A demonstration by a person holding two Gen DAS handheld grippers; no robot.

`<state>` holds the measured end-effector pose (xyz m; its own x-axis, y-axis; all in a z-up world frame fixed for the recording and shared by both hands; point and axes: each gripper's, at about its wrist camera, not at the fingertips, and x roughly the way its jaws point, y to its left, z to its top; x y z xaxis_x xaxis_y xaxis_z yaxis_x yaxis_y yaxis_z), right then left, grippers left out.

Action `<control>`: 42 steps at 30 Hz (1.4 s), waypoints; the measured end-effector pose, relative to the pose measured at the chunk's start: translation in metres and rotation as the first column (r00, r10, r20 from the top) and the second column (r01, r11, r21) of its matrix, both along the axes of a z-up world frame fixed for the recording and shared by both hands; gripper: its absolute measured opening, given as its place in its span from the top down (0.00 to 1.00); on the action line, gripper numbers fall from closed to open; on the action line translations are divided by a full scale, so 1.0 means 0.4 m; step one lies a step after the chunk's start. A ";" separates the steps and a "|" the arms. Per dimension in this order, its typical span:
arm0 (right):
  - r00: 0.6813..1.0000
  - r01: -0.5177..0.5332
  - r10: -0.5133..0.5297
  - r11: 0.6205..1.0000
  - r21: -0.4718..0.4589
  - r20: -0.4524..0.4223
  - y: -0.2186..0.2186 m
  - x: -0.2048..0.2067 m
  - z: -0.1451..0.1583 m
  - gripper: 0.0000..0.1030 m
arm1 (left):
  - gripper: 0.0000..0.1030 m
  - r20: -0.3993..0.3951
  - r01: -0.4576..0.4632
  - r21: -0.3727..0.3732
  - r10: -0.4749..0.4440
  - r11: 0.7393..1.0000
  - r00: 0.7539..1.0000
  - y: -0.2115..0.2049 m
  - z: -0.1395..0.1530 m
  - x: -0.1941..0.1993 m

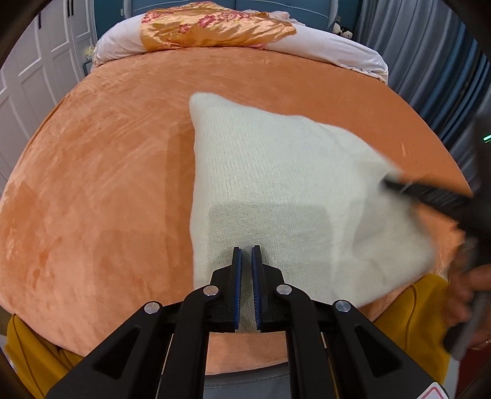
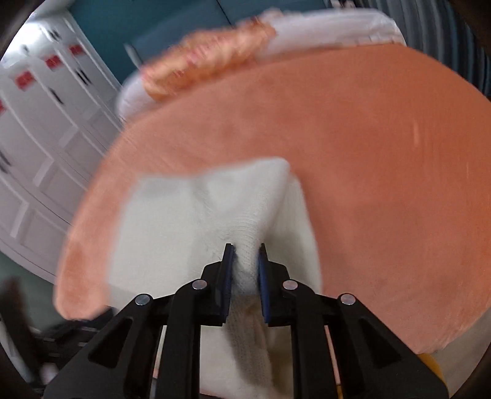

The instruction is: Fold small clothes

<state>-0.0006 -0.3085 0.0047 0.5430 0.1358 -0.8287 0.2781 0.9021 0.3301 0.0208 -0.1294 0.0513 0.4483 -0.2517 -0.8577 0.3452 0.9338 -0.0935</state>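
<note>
Where the left wrist view looks steeply down, the left hand-held gripper (image 1: 246, 250) sits at lower centre of the frame, its blue-padded fingers (image 1: 237, 270) drawn almost together and pinching the near edge of a cream knitted garment (image 1: 276, 184). That garment lies on an orange plush bed cover (image 1: 107, 184), spreading from frame centre toward the right, with one corner pointing to the upper middle. At the right edge, blurred, the right hand-held gripper (image 1: 389, 184) meets the garment's right side, and a person's hand (image 1: 466, 294) shows below it at lower right. Yellow cloth (image 1: 408, 307) appears along the bottom, at both lower corners. Across the top lie a white pillow (image 1: 337, 49) and an orange floral satin cloth (image 1: 214, 27); white cupboard doors (image 1: 36, 61) fill the upper left.

In the right wrist view, motion-blurred and rolled so the bed (image 2: 383, 153) slants, the right hand-held gripper (image 2: 245, 250) stands at lower centre, clenched on a bunched fold of the cream garment (image 2: 159, 221), which bulges between the pads (image 2: 227, 276). Only this view shows that grip closely, the fabric gathered up and hanging below the fingers. The left view alone gives the garment's full outline and its flat spread on the bed.
</note>
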 end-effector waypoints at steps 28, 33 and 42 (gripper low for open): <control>0.996 -0.064 0.055 0.989 -0.135 -0.070 0.129 -0.154 0.020 0.84 | 0.94 0.038 0.008 0.099 -0.012 0.995 0.999 -0.032 -0.024 -0.058; 1.000 -0.013 0.013 0.997 -0.071 -0.002 0.091 -0.180 0.075 0.76 | 0.88 0.017 0.001 0.076 -0.002 0.997 1.000 -0.022 -0.019 -0.057; 1.000 0.007 -0.009 0.997 -0.083 -0.020 0.093 -0.189 0.068 0.70 | 0.85 0.026 0.006 0.095 -0.008 0.995 1.000 -0.036 -0.023 -0.066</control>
